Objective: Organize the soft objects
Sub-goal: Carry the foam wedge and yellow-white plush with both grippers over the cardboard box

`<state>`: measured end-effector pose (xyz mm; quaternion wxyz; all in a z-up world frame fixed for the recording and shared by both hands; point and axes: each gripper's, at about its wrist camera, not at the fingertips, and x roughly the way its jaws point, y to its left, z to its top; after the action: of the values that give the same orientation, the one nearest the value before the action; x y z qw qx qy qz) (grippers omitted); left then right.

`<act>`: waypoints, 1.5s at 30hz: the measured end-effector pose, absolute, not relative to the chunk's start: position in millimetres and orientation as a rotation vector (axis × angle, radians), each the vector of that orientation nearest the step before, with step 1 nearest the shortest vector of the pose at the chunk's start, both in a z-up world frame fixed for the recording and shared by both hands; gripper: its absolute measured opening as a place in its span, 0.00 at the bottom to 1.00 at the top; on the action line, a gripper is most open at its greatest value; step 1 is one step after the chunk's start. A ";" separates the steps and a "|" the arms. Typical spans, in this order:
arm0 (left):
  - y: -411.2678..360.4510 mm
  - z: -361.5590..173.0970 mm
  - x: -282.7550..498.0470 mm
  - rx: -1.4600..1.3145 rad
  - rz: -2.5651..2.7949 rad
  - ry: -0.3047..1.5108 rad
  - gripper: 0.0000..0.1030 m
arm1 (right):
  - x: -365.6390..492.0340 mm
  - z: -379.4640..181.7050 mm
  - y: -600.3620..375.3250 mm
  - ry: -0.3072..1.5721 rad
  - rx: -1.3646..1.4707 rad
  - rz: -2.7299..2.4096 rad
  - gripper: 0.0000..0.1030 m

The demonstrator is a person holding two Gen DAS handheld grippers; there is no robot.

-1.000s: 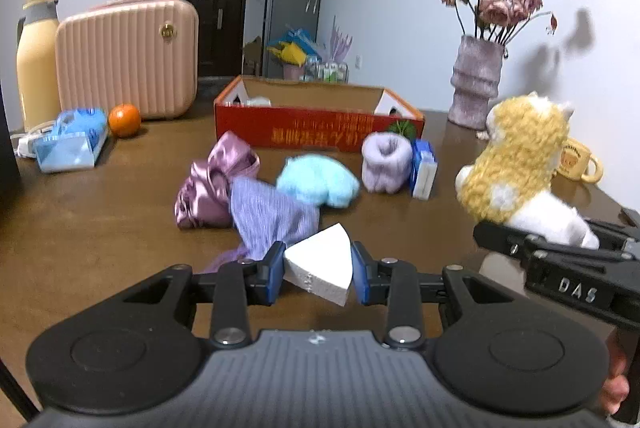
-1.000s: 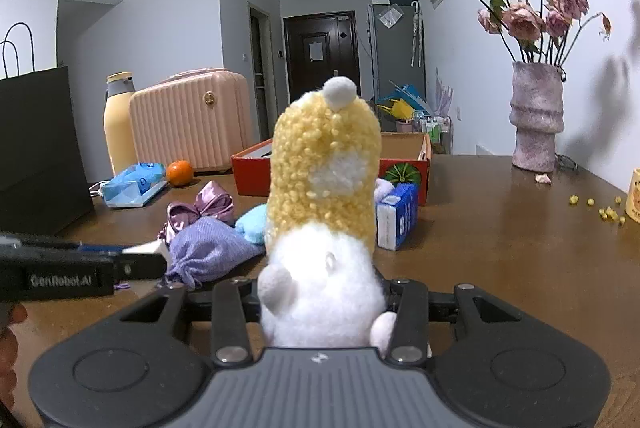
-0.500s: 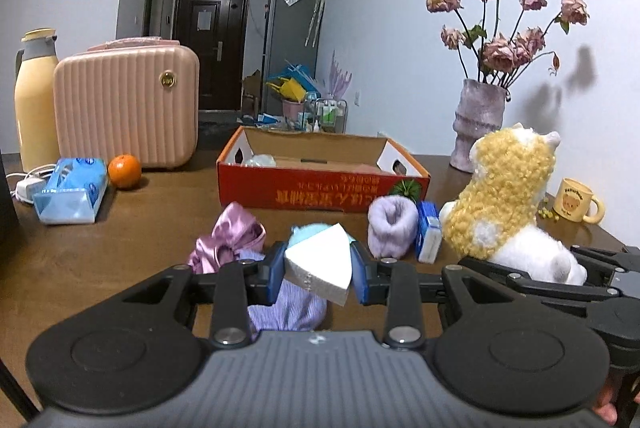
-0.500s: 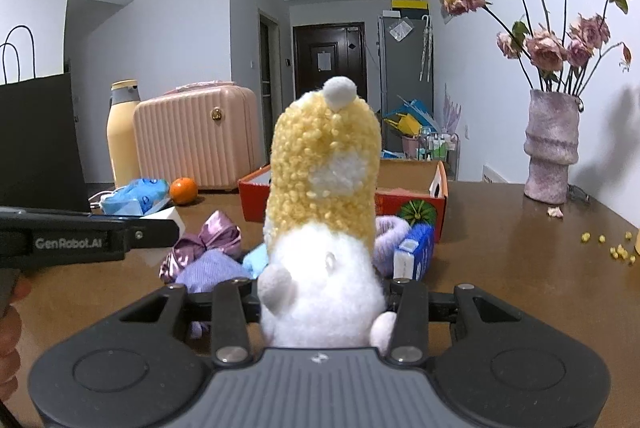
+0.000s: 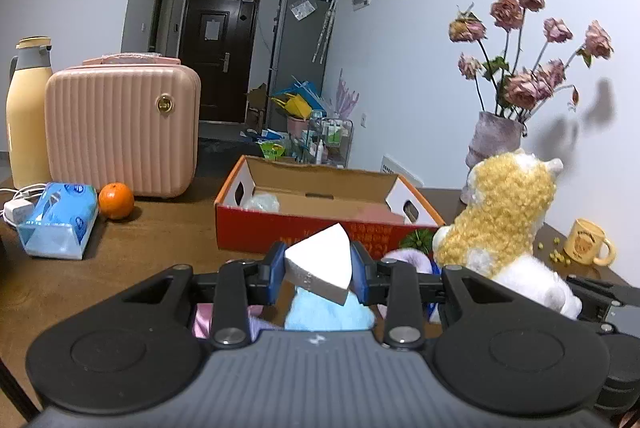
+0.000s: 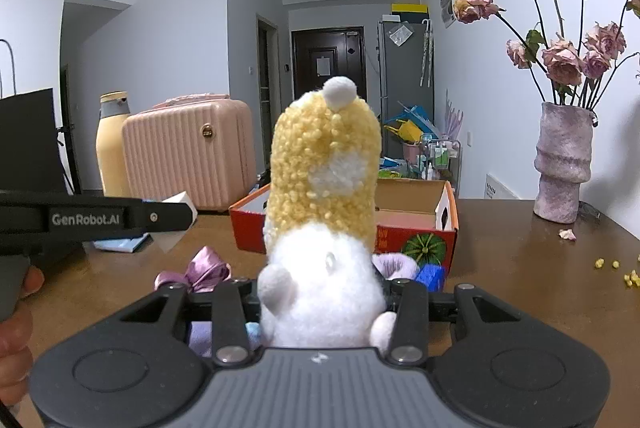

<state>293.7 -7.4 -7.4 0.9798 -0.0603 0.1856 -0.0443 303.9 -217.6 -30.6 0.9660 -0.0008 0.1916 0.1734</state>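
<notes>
A: Look, both claws are full. The left gripper [image 5: 318, 268] has its blue pads pressed on a white foam wedge [image 5: 318, 262], so it is nearly shut around it. The right gripper [image 6: 322, 304] is closed on the white lower part of the yellow plush toy [image 6: 322, 188], which stands upright between its fingers.

B: And the red cardboard box [image 5: 320, 228], where is it?

A: Straight ahead of both claws, and a little lower. I think the soft things go in there. Something pale already lies in its left corner [image 5: 262, 203], but I cannot tell what it is.

B: So how much is done?

A: Not much, I judge. The two held things are not yet over the box. Just below the left claw the light blue fluffy piece [image 5: 328, 312] lies on the table [image 5: 120, 268]. In front of the right claw I see a shiny purple pouch [image 6: 200, 270] and a lilac knitted thing [image 6: 394, 266], both on the near side of the box. These are left to do.

B: Can you read any writing?

A: On the side of the left claw, seen from the right one, "GenRobot.AI" [image 6: 85, 219]. The box front has yellow print, but it is too small for me to read.
</notes>
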 end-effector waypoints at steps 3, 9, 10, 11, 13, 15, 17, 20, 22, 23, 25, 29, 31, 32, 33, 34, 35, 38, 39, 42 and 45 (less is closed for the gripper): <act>-5.1 -2.1 308.0 -0.137 -0.087 0.371 0.33 | 320.9 -27.1 -217.1 0.389 0.001 0.346 0.40; -4.4 5.1 337.7 -0.153 -0.069 0.373 0.33 | 356.8 -21.6 -216.9 0.402 -0.001 0.332 0.40; -4.3 5.9 342.8 -0.156 -0.069 0.372 0.33 | 363.1 -20.5 -216.8 0.405 -0.005 0.331 0.40; -4.3 6.8 347.6 -0.159 -0.071 0.372 0.33 | 369.2 -19.1 -216.9 0.406 -0.012 0.330 0.40; -4.1 7.7 357.2 -0.165 -0.074 0.372 0.33 | 380.1 -15.7 -217.7 0.406 -0.016 0.325 0.40; -4.5 8.7 367.1 -0.168 -0.068 0.374 0.33 | 390.6 -12.4 -218.6 0.405 -0.015 0.322 0.40; -5.0 8.9 377.6 -0.170 -0.063 0.378 0.33 | 402.1 -9.9 -219.9 0.406 -0.012 0.323 0.40; -5.6 8.6 393.3 -0.176 -0.065 0.387 0.33 | 418.1 -9.7 -221.6 0.416 -0.011 0.322 0.40; -7.1 8.6 403.4 -0.171 -0.063 0.393 0.33 | 429.4 -10.8 -223.3 0.430 -0.007 0.325 0.40; -7.5 8.5 408.1 -0.168 -0.059 0.395 0.33 | 434.6 -11.5 -223.8 0.437 -0.004 0.325 0.40; -8.5 9.1 417.9 -0.164 -0.057 0.396 0.33 | 445.6 -12.2 -225.6 0.450 -0.001 0.324 0.40; -11.0 9.4 435.1 -0.154 -0.047 0.403 0.33 | 467.6 -12.3 -228.2 0.466 0.003 0.318 0.40; -12.4 9.6 445.1 -0.147 -0.041 0.409 0.33 | 478.4 -12.8 -229.3 0.472 0.005 0.316 0.40; -13.1 9.6 449.7 -0.143 -0.038 0.410 0.33 | 484.2 -12.8 -229.9 0.475 0.006 0.316 0.40; -13.5 9.6 455.0 -0.140 -0.033 0.411 0.33 | 490.6 -13.0 -230.6 0.479 0.006 0.316 0.40; -13.3 9.4 459.1 -0.138 -0.029 0.412 0.33 | 496.0 -13.2 -231.3 0.481 0.006 0.316 0.40; -13.4 9.0 463.6 -0.135 -0.025 0.413 0.33 | 500.8 -13.5 -232.1 0.483 0.005 0.316 0.40; -11.6 6.3 474.2 -0.132 -0.019 0.426 0.33 | 517.2 -13.8 -235.3 0.494 0.008 0.317 0.40; -11.2 6.3 477.3 -0.127 -0.015 0.432 0.33 | 523.7 -14.1 -236.1 0.500 0.010 0.320 0.40; -12.4 9.4 488.4 -0.098 -0.009 0.443 0.33 | 538.6 -16.5 -235.6 0.511 0.012 0.332 0.40; -15.4 16.3 504.5 -0.087 0.008 0.454 0.33 | 553.7 -19.6 -233.5 0.522 0.016 0.344 0.40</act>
<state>504.5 -15.4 16.3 0.9734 -0.0429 0.2251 0.0038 553.7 -233.5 -19.6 0.9515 0.0081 0.2567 0.1692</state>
